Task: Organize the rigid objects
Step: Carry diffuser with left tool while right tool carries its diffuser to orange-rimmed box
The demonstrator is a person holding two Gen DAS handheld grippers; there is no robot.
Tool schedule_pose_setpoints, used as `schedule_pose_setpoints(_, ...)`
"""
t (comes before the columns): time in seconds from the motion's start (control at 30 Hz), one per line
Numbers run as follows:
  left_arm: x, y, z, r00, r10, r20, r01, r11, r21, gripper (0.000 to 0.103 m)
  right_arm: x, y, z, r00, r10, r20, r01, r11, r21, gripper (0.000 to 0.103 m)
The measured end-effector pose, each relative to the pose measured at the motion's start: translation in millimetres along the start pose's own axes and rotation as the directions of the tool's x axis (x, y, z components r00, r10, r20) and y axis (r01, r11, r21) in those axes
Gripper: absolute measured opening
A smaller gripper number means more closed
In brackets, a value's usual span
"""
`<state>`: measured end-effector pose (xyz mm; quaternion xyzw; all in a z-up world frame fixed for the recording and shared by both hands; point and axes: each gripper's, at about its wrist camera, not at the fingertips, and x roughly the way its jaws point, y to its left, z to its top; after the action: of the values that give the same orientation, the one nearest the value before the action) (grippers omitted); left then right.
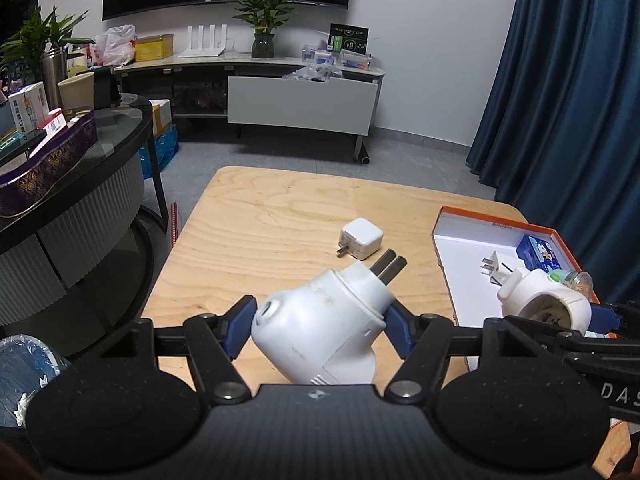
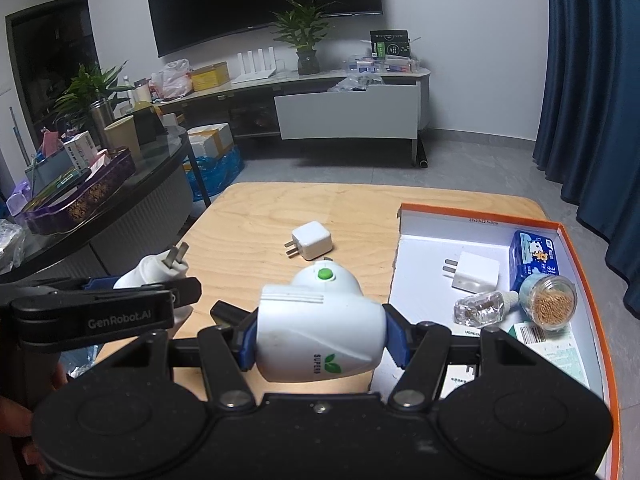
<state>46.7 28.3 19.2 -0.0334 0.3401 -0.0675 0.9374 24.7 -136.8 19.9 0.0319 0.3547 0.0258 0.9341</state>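
My left gripper point(image 1: 320, 326) is shut on a white plug-in heater point(image 1: 320, 328) with two metal prongs pointing away, held above the wooden table point(image 1: 256, 232). My right gripper point(image 2: 322, 338) is shut on a second white plug-in heater point(image 2: 320, 320) with a green button, at the left edge of the orange-rimmed box point(image 2: 424, 248). Each gripper shows in the other view: the right one with its heater point(image 1: 544, 304), the left one with its heater point(image 2: 156, 272). A white charger cube point(image 1: 361, 238) point(image 2: 311, 240) lies on the table ahead.
The box holds another white charger point(image 2: 474, 272), a blue tissue pack point(image 2: 534, 258), a glass bottle point(image 2: 480, 308), a jar of toothpicks point(image 2: 550, 300) and paper cards. A dark cluttered side table point(image 1: 80, 152) stands left. A TV cabinet is behind, blue curtains right.
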Motion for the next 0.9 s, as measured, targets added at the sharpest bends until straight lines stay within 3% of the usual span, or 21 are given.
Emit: schedule_pose_setpoints(0.9,4,-10,-5,1.000,-0.019,-0.018,0.020,1.000,0.016,0.068,-3,-10,-8,1.000,-0.015,-0.008,0.015,1.000,0.024,0.073)
